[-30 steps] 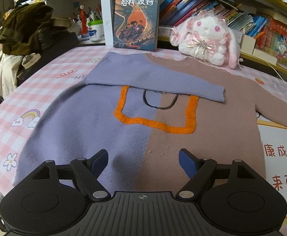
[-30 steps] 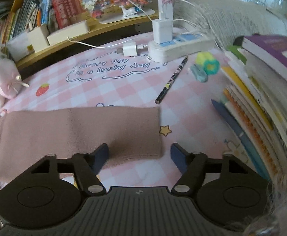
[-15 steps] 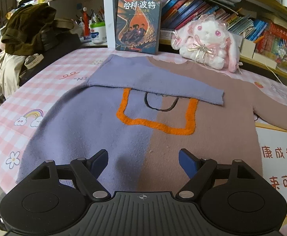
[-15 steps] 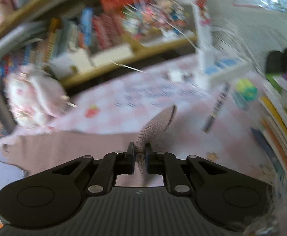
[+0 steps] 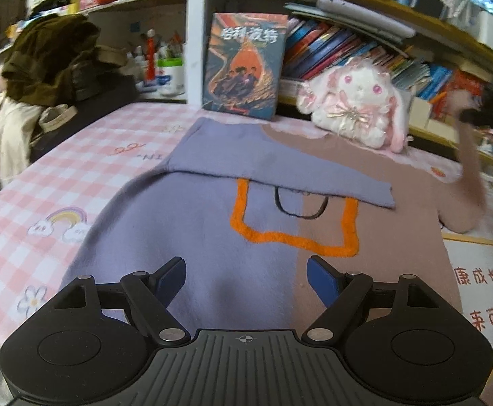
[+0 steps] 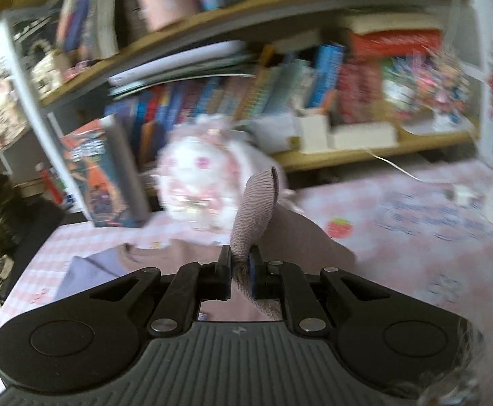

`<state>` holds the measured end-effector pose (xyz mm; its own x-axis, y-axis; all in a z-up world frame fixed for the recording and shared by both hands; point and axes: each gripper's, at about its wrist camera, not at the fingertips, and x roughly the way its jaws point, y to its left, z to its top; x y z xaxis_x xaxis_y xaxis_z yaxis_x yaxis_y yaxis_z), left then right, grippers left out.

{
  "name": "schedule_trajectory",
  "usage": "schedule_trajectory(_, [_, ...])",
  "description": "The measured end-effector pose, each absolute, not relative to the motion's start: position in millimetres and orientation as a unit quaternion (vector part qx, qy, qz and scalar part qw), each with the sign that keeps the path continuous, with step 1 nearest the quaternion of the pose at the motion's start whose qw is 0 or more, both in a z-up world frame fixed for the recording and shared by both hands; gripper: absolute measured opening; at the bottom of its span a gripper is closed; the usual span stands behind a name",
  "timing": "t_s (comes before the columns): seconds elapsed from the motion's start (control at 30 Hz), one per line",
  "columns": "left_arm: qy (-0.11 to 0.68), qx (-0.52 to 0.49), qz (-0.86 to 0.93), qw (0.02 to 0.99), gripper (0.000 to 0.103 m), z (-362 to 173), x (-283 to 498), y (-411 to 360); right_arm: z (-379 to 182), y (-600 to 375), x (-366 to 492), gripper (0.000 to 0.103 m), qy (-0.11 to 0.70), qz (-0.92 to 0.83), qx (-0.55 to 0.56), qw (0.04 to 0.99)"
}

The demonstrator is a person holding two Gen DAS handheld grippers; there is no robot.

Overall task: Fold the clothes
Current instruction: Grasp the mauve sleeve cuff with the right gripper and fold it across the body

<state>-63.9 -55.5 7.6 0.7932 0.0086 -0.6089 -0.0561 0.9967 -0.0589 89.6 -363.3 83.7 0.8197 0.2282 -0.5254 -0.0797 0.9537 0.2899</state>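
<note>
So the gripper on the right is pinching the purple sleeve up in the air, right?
Not quite. The right gripper is pinching the brown sleeve up in the air, as the right wrist view shows. The purple sleeve lies folded flat across the sweater.

Red characters "康成长" and "来可期" on the white sheet (image 5: pixel 476 291) beside the sweater (image 5: pixel 212 237).

Right gripper (image 6: pixel 239 267): we've clamped the brown sleeve (image 6: pixel 256 209).
Sleeve: we've lifted it off the table, swinging it left.
</note>
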Motion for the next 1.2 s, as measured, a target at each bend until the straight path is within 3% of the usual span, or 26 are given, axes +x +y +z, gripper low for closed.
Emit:
schedule_trajectory(0.43, [0.284,-0.017,-0.062,0.956,0.081,21,-59,43,108,-204,114,0.009,0.281,0.095,0.056,0.953])
schedule_trajectory(0.97, [0.293,-0.004,-0.068,0.954,0.081,21,-63,107,62,-86,139,0.009,0.338,0.113,0.008,0.934])
schedule_trajectory(1.03, [0.292,-0.005,-0.069,0.954,0.081,21,-63,110,58,-83,141,0.014,0.347,0.114,0.009,0.931])
schedule_trajectory(1.1, [0.29,-0.005,-0.07,0.954,0.082,21,-62,111,57,-83,139,0.032,0.345,0.117,0.015,0.931])
schedule_trajectory(1.17, [0.288,-0.005,-0.073,0.955,0.083,22,-61,111,60,-83,134,0.044,0.337,0.128,0.027,0.932])
schedule_trajectory(1.2, [0.287,-0.006,-0.076,0.955,0.083,22,-60,111,62,-83,131,0.045,0.335,0.133,0.032,0.932])
